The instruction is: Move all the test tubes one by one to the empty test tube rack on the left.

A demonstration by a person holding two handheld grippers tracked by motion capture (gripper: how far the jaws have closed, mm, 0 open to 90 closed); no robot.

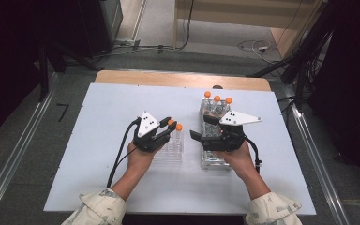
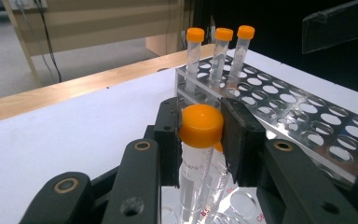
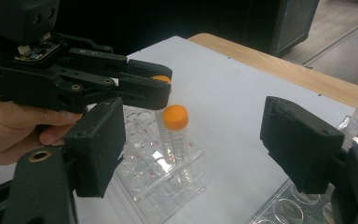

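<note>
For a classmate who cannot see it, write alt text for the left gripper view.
The left gripper is shut on an orange-capped tube standing in a small clear rack. Behind it, three more capped tubes stand upright in a long clear rack on the white table.

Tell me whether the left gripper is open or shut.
Shut on a tube. In the left gripper view, the left gripper has both pads pressed against the orange cap of the tube over the small clear rack.
</note>
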